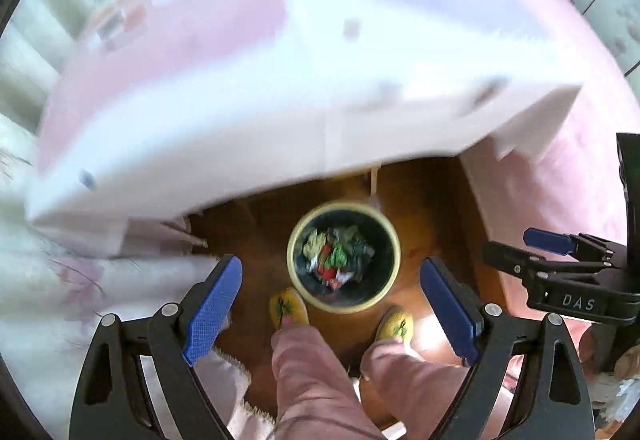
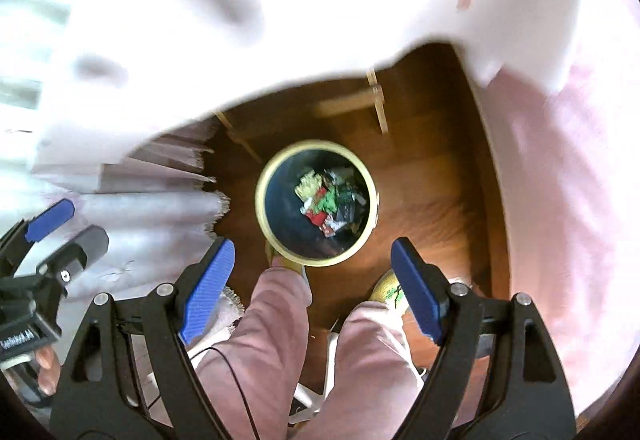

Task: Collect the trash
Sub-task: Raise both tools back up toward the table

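A round bin with a yellow rim [image 1: 390, 240] [image 2: 262, 208] stands on the wooden floor below both grippers. Crumpled trash [image 1: 336, 256] [image 2: 328, 202] in green, red, white and grey lies at its bottom. My left gripper [image 1: 332, 304] is open and empty, held high above the bin. My right gripper [image 2: 312, 280] is open and empty too, above the bin's near side. The right gripper also shows in the left wrist view [image 1: 532, 252], and the left gripper shows in the right wrist view [image 2: 60, 228].
A white table [image 1: 240, 112] [image 2: 280, 20] overhangs the far side of the bin, with small blurred items on top. A pink rug [image 1: 560, 200] [image 2: 560, 180] lies right. The person's pink-trousered legs [image 1: 320, 380] and yellow slippers [image 1: 288, 306] stand beside the bin.
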`<state>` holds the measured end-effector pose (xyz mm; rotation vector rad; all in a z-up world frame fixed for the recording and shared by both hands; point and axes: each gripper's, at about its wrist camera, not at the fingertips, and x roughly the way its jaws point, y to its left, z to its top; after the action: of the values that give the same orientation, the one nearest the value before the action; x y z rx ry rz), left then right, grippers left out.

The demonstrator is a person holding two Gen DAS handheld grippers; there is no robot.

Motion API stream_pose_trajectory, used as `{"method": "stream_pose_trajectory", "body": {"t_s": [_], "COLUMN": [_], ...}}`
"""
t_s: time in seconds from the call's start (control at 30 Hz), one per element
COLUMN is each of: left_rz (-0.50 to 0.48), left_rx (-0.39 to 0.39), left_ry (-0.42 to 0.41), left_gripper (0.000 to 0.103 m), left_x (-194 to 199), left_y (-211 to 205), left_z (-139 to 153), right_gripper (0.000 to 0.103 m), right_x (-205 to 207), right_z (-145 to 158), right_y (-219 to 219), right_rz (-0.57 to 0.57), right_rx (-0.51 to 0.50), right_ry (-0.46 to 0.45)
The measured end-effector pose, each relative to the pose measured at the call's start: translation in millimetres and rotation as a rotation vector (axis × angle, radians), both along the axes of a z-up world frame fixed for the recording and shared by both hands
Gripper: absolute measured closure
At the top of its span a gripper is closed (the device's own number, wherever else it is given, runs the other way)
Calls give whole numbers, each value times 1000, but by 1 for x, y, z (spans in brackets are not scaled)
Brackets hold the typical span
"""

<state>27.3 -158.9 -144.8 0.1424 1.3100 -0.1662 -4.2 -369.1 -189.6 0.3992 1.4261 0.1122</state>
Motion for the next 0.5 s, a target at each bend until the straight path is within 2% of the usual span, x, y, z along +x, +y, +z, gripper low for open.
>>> {"method": "stream_pose_trajectory", "body": {"t_s": [0.27,0.5], "left_rz": [1,-4], "left_rx": [-10,-4], "left_ry": [-191,-341], "left_gripper": [11,11], "left_x": [11,30], "left_y": [-10,-20], "left_z": [132,234], "right_gripper": [24,24], "right_x": [10,31], "right_z": [135,220], "right_y": [-21,-38], "right_rz": [21,8], "right_rx": [-18,-14], "right_ry": [-213,-359]}}
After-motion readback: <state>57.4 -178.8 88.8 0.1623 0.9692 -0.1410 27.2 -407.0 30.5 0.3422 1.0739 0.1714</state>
